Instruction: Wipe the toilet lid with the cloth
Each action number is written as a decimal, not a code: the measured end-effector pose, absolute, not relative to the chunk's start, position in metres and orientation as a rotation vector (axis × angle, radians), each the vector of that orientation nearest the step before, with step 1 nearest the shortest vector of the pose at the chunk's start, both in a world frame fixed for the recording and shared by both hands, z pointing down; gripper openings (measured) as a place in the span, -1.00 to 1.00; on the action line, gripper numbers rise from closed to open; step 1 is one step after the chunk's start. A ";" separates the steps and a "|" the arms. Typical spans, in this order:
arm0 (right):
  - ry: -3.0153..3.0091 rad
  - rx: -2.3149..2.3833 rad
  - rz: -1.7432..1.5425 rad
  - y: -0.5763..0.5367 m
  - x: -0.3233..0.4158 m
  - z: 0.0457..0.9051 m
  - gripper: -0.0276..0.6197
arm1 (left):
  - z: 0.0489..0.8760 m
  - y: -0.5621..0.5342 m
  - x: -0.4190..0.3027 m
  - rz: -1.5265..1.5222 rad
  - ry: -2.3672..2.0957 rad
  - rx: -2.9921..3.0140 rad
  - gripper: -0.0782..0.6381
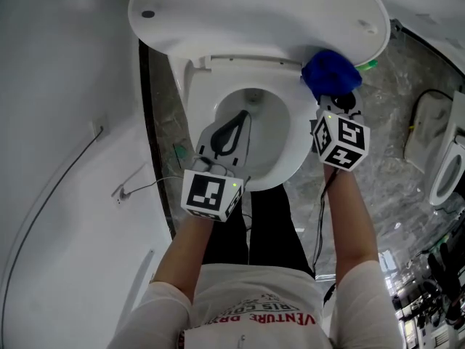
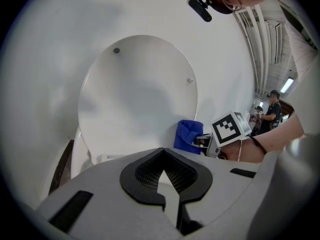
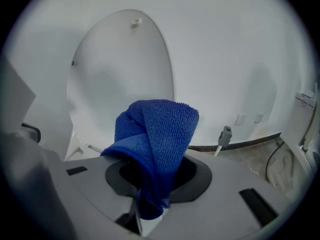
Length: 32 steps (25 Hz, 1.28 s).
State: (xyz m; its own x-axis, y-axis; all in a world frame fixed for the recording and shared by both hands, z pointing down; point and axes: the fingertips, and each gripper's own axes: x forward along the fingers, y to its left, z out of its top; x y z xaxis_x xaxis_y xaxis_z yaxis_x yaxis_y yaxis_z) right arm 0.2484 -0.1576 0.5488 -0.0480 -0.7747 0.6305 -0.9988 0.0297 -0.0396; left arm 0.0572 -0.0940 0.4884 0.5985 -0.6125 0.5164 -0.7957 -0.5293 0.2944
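The white toilet lid (image 1: 254, 9) stands raised above the seat (image 1: 290, 144) and the bowl. A folded blue cloth (image 1: 330, 73) is clamped in my right gripper (image 1: 336, 97), at the lid's lower right edge; it bulges up out of the jaws (image 3: 155, 149) in the right gripper view. My left gripper (image 1: 231, 133) hovers over the bowl, shut with nothing in it. The left gripper view shows the lid (image 2: 137, 94) ahead, with the cloth (image 2: 188, 135) and the right gripper's marker cube (image 2: 231, 127) at its right.
A white wall lies at the left with a thin cable (image 1: 65, 180) along it. Grey marble floor (image 1: 396, 107) lies right of the toilet, with another white fixture (image 1: 447, 166) at the far right. The person's legs stand before the bowl.
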 end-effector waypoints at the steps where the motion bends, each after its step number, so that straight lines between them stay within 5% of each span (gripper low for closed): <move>1: -1.867 1.807 0.680 -0.154 0.254 0.546 -0.64 | 0.486 -0.092 0.061 0.483 -1.112 2.327 -0.76; 12: -1.929 1.813 0.722 -0.121 0.253 0.470 -0.64 | 0.427 -0.091 0.068 0.482 -1.149 2.362 -0.76; 25: -2.226 1.922 0.289 -0.201 0.221 0.205 -0.64 | 0.218 -0.205 0.049 0.264 -1.325 2.571 -0.76; 32: -2.238 1.990 0.185 -0.250 0.213 0.143 -0.64 | 0.163 -0.264 0.044 0.303 -1.397 2.627 -0.76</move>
State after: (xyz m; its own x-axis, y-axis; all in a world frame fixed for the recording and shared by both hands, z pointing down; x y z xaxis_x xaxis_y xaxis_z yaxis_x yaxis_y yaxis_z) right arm 0.2127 -0.2505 0.1430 -0.1143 -0.9758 0.1865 -0.9932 0.1166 0.0016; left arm 0.0435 -0.2637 0.1627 0.5457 -0.8008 0.2470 -0.8312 -0.5548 0.0377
